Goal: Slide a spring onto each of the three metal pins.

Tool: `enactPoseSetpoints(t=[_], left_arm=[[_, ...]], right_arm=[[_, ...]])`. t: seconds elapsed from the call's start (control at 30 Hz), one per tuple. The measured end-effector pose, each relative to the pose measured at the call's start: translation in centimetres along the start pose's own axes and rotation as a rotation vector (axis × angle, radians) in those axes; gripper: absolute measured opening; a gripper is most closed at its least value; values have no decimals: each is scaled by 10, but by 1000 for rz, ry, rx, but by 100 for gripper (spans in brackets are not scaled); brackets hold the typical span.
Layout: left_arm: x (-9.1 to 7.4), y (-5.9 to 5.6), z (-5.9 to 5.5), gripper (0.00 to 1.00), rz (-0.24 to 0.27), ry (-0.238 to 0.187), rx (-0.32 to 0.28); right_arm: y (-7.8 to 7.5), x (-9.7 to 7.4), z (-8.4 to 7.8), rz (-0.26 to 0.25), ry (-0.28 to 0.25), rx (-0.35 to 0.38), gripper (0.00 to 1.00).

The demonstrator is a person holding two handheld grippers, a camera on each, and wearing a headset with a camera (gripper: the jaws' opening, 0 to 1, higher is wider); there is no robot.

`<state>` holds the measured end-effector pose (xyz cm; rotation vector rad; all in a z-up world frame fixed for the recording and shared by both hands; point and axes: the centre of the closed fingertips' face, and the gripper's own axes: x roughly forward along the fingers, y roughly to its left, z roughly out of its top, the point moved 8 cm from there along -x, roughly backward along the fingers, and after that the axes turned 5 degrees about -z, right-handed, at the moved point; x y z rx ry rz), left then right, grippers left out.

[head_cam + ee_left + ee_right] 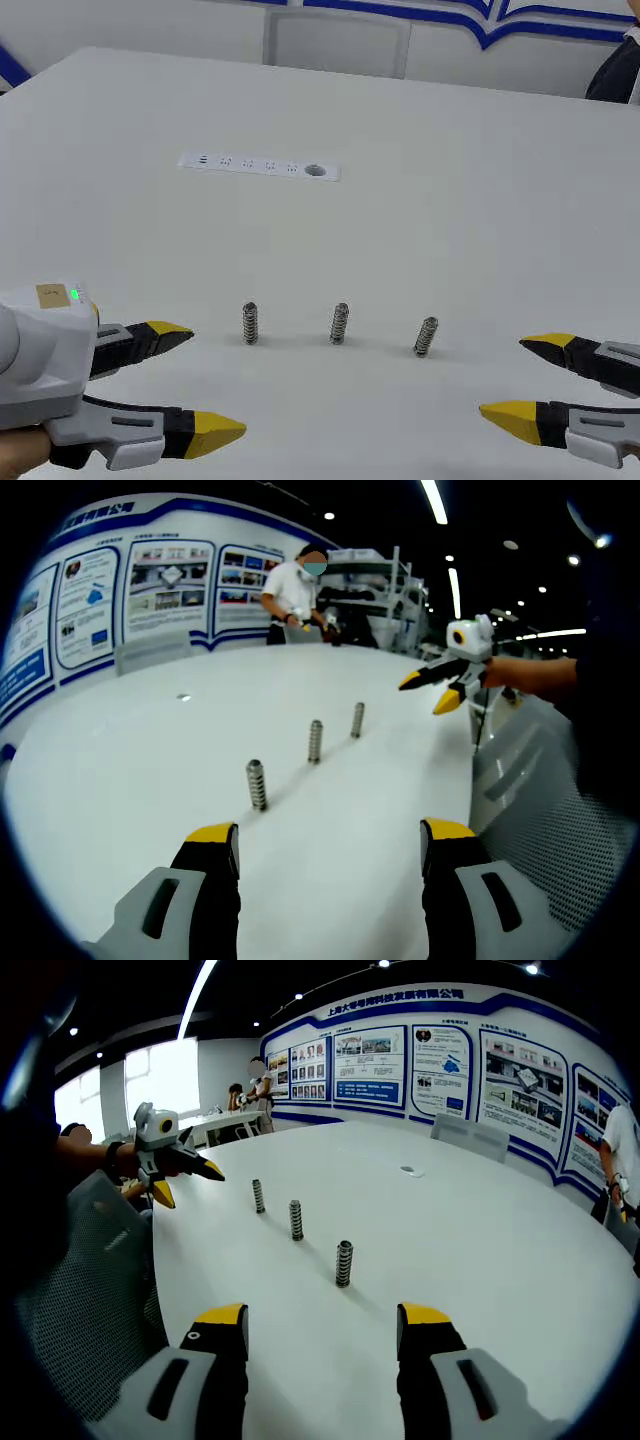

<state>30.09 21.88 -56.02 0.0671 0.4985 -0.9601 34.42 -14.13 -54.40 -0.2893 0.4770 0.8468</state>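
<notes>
Three upright pins stand in a row on the white table (400, 150), each with a coiled spring around it: the left spring (250, 323), the middle spring (340, 323) and the right spring (427, 336). My left gripper (195, 382) is open at the lower left, its yellow tips short of the left spring (257, 784). My right gripper (530, 377) is open at the lower right, a little beyond the right spring (344, 1263). Both hold nothing. The right gripper (430, 688) appears across the row in the left gripper view, and the left gripper (190, 1182) in the right gripper view.
A white power strip (259, 166) lies flat on the table beyond the springs. A grey chair back (336, 42) stands at the far edge. A person (293, 595) stands by another table in the background. Bare tabletop surrounds the row.
</notes>
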Motion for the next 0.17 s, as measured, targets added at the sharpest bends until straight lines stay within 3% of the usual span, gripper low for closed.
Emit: enactPoseSetpoints(t=[0.17], left_arm=[[-1, 2, 0, 75, 3, -4, -1]], right_arm=[[-2, -2, 1, -9, -1, 3, 62]])
